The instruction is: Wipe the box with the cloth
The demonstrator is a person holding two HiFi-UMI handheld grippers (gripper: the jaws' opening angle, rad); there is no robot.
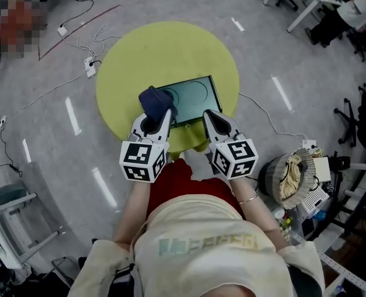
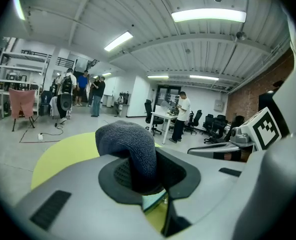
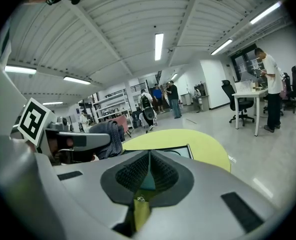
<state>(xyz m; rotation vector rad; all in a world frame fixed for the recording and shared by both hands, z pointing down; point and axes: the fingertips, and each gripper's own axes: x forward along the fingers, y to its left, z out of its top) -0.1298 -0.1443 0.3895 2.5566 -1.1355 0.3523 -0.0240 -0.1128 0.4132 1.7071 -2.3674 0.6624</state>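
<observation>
The round yellow-green counter [image 1: 127, 60] carries the teal box [image 1: 198, 94], flat near its front edge. The left gripper [image 1: 163, 115], jaws clamped on the dark blue cloth [image 1: 155, 99], is at the box's left end. The right gripper [image 1: 210, 116], jaws together and empty, is by its front edge. Wiping seems about to start: next, sweep the cloth across the top

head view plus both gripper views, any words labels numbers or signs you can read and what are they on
No text can be read in any of the three views.
shirt print: pale teal lettering, too blurred to read.
marker cubes: black and white square patterns only, no letters or numbers.
box: two circle outlines on its top, no words.
</observation>
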